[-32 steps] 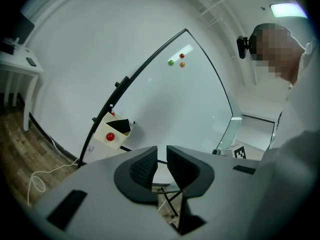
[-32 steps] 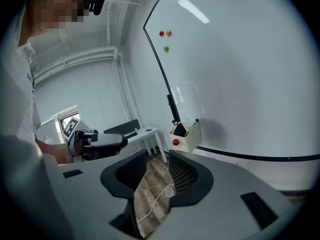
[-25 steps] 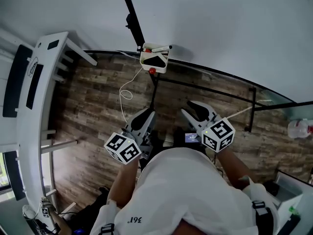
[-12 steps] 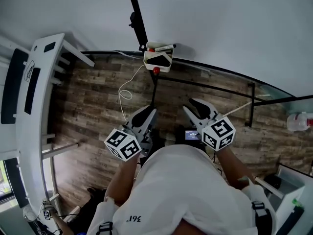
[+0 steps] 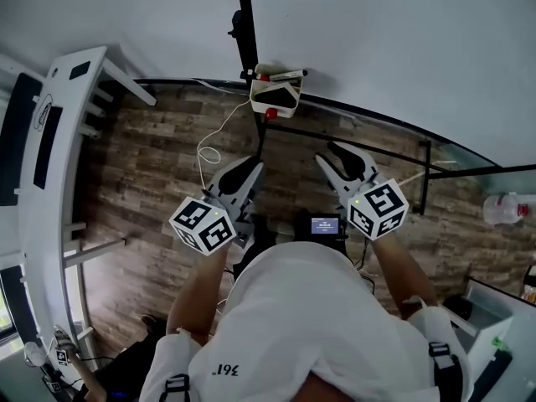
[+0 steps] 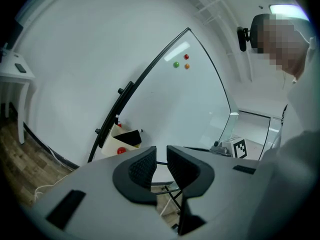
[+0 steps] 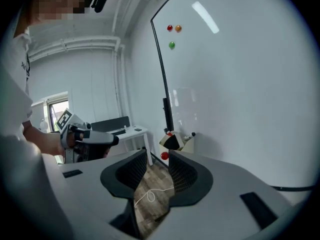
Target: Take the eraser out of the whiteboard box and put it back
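Note:
The cream whiteboard box (image 5: 276,97) hangs on the whiteboard's lower edge, with the black eraser (image 5: 275,93) lying in it and a marker along its top. A red magnet (image 5: 270,114) sits just under it. The box (image 6: 121,142) with its eraser (image 6: 129,137) shows left of the jaws in the left gripper view. In the right gripper view the box (image 7: 176,141) lies far ahead. My left gripper (image 5: 243,171) and right gripper (image 5: 342,156) hover well short of the box, both open and empty. The left jaws stand closer together than the right.
A white desk (image 5: 50,141) runs along the left. The whiteboard's black stand bars (image 5: 360,151) cross the wooden floor, and a white cable (image 5: 209,151) lies looped on it. A plastic jug (image 5: 504,209) stands far right. Coloured magnets (image 6: 181,61) stick high on the board.
Both grippers have drifted a little forward toward the whiteboard, the left one also leftward in the head view. The jaws have kept their openings; the box and eraser are untouched.

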